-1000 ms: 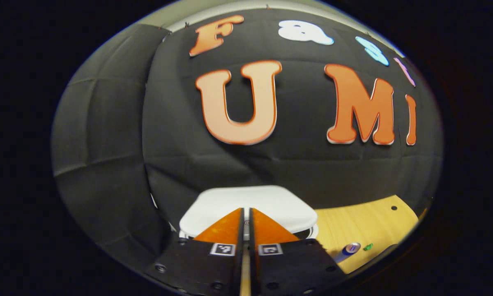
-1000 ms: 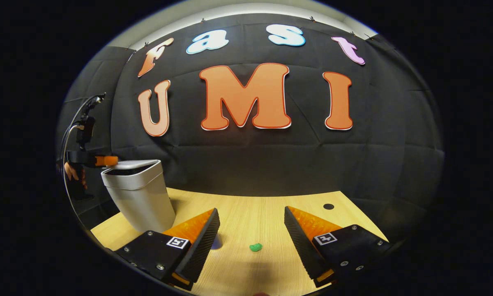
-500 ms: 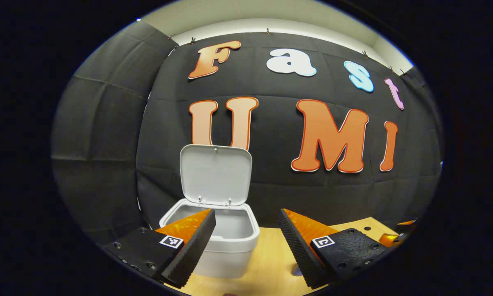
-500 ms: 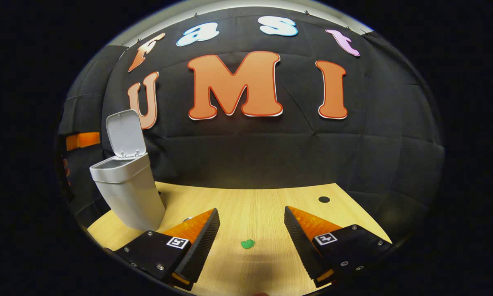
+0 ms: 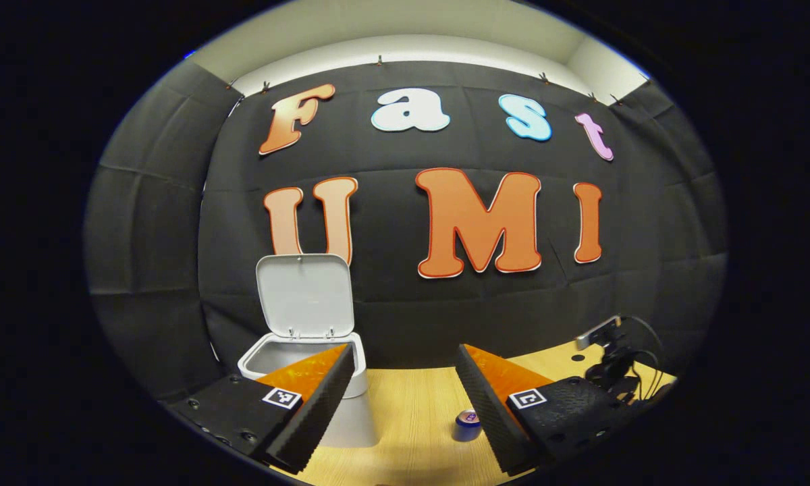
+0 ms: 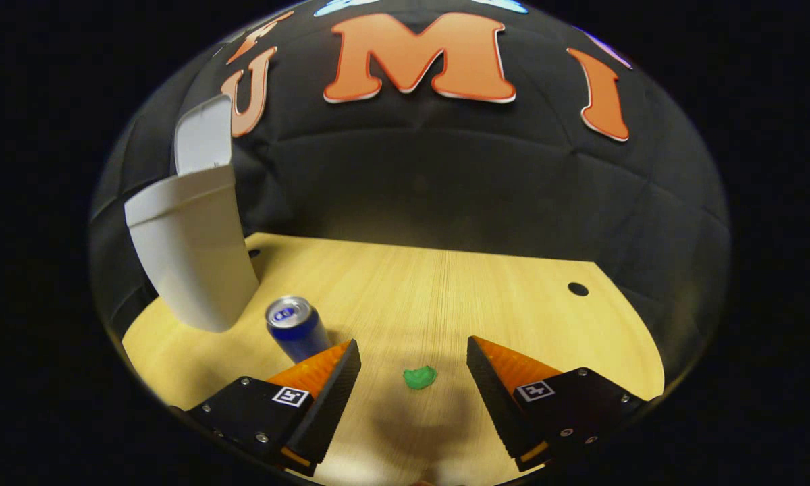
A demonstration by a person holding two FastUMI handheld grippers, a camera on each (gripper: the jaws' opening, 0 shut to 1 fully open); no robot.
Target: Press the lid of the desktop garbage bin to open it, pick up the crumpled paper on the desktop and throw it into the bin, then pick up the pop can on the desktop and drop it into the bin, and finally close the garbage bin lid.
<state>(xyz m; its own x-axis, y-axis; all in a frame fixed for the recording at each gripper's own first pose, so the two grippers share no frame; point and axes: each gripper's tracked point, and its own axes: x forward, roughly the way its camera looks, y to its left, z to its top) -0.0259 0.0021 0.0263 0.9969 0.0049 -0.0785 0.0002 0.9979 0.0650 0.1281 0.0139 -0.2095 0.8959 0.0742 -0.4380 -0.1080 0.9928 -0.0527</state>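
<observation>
**Paper wad next, between spread fingers**

The crumpled paper (image 6: 420, 376) is a small green wad lying on the table (image 6: 486, 297), just ahead of the right gripper (image 6: 413, 378) and in line with the gap between its fingers. It looks light and soft, so it should squash rather than slip; closing across its middle, low to the wood, seems the safest hold. The pop can (image 6: 297, 329) stands upright just beside that gripper's left finger, near the bin (image 6: 189, 256). It is likely thin-walled and smooth, best taken around its side at mid-height with a gentle squeeze. The bin's lid (image 5: 305, 295) stands upright, so the mouth is ready to receive.

The right gripper is spread wide and holds nothing. The left gripper (image 5: 405, 398) is also wide and empty, hanging in front of the bin.

The table is pale wood grain, flat, with a small round hole (image 6: 578, 289) toward the far right. Black cloth walls close the booth behind.
</observation>
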